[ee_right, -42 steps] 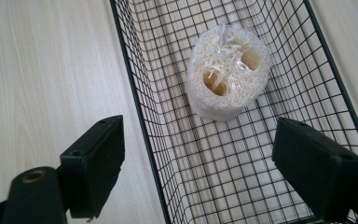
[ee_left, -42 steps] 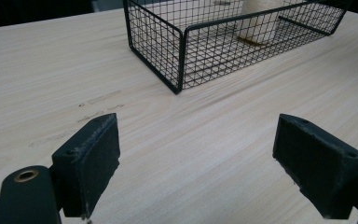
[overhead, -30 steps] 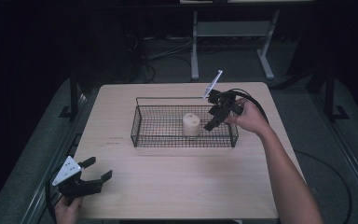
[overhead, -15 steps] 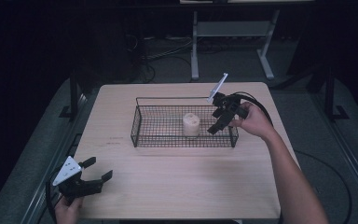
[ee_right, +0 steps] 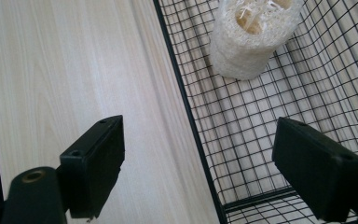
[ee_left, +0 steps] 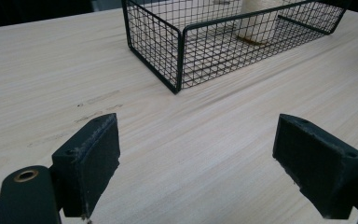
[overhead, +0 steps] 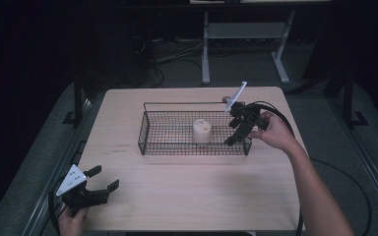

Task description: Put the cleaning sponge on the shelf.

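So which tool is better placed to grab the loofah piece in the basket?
Right. The right tool hangs open at the wire basket's end, near the loofah piece. The left tool sits open at the table's near corner.

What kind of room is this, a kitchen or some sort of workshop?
Probably a lab or recording studio rather than a kitchen: dark surroundings, a bare wooden table, cables on the floor, and a person holding a cabled gripper over a wire basket.

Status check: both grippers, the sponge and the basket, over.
Left gripper open, low at the table's near left corner. Right gripper open, jaws straddling the basket's right-hand front wall. Loofah sponge upright inside, untouched. Nothing in the way.
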A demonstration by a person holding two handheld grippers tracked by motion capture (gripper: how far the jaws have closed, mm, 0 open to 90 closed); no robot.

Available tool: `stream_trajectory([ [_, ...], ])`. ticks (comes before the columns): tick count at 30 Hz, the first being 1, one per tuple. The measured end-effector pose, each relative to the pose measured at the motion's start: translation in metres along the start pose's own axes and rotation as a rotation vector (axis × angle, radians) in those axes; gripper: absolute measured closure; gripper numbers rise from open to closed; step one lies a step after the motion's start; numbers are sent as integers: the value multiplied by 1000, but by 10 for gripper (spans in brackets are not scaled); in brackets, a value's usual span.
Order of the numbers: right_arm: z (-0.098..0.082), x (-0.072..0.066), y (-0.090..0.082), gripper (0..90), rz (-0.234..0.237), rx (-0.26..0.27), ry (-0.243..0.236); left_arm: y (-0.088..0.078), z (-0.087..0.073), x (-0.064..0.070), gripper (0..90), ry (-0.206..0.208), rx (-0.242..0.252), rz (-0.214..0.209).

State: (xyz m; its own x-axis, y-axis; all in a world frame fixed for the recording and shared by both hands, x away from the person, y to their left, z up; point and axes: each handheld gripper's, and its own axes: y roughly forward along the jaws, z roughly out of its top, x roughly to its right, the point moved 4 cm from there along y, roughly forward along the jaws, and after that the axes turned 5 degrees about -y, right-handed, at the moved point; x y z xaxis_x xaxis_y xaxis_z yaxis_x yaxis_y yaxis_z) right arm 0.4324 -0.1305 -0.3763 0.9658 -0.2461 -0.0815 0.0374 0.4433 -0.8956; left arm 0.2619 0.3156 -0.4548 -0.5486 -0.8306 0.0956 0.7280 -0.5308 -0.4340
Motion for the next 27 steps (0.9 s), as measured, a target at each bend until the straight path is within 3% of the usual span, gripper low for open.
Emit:
stream_trajectory([
  [27,-25,-18,2,162,4,7,-4,0,0,1,139,0,-2,-1],
])
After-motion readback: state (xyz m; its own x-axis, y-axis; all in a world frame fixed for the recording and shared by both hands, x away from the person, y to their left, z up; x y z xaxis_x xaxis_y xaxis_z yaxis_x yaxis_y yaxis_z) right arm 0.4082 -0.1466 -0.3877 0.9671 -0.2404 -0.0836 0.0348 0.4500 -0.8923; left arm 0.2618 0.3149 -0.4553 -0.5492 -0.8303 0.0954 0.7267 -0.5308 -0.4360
